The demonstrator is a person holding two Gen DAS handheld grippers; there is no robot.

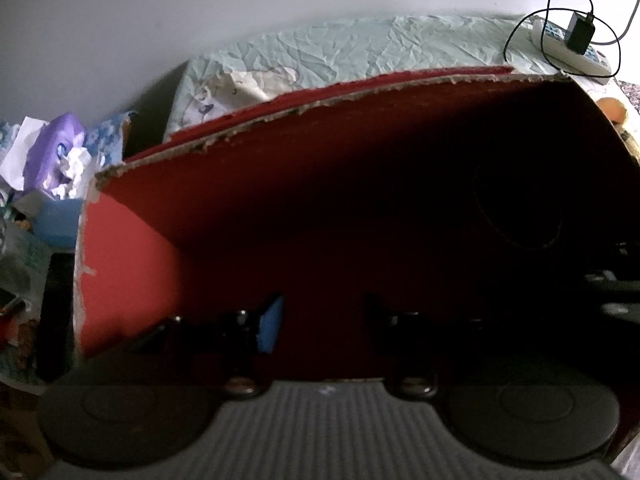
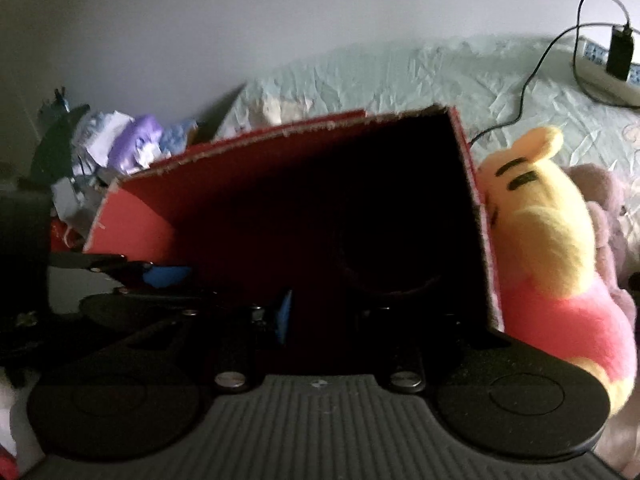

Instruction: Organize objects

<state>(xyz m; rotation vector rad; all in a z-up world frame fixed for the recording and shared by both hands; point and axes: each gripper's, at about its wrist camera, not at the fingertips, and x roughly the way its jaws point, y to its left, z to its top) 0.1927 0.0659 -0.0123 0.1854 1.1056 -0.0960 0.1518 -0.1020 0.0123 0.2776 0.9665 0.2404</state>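
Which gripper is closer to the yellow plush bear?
Right. The plush bear sits just beside the right gripper; the left gripper is across the red box.

wall [image 1: 200, 8]: plain, pale grey | bed sheet [image 1: 360, 48]: mint green, creased | power strip [image 2: 604, 74]: laid on sheet | light: dim

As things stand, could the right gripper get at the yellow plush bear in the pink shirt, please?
Probably not directly: the right gripper sits inside the red cardboard box, whose right wall separates it from the yellow plush bear.
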